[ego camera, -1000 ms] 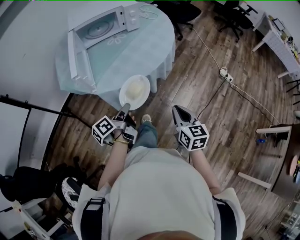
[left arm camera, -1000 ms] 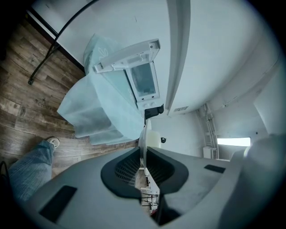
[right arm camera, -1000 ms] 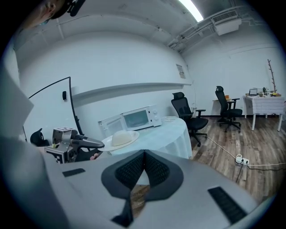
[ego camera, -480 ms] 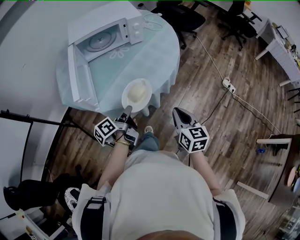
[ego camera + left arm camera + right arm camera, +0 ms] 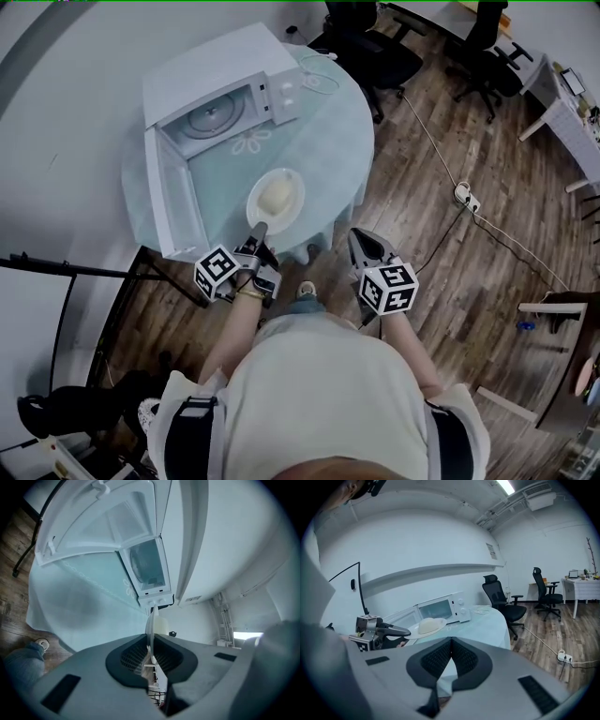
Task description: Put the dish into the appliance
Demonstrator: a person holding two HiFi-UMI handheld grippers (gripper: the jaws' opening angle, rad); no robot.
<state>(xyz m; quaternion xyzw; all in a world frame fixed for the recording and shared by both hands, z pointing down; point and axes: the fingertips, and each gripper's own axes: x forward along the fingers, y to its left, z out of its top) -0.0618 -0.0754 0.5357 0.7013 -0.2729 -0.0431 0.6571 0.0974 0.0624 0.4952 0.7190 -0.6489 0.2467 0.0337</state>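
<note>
A white plate (image 5: 276,197) with a pale mound of food on it hangs over the near part of the round table (image 5: 328,122). My left gripper (image 5: 260,228) is shut on the plate's near rim; in the left gripper view the plate (image 5: 151,625) shows edge-on between the jaws. The white microwave (image 5: 225,89) stands at the table's far side with its door (image 5: 171,202) swung wide open toward me and its glass turntable visible inside. My right gripper (image 5: 360,242) is shut and empty, held right of the plate off the table's edge.
A light tablecloth covers the table. A clear lid or dish (image 5: 322,82) lies beside the microwave. Black office chairs (image 5: 375,47) stand beyond the table. A power strip and cable (image 5: 466,197) lie on the wood floor at right. A black stand (image 5: 66,264) is at left.
The person has stepped closer to the table. The plate in my left gripper has moved forward from past the table's edge to over the tabletop, nearer the open microwave.
</note>
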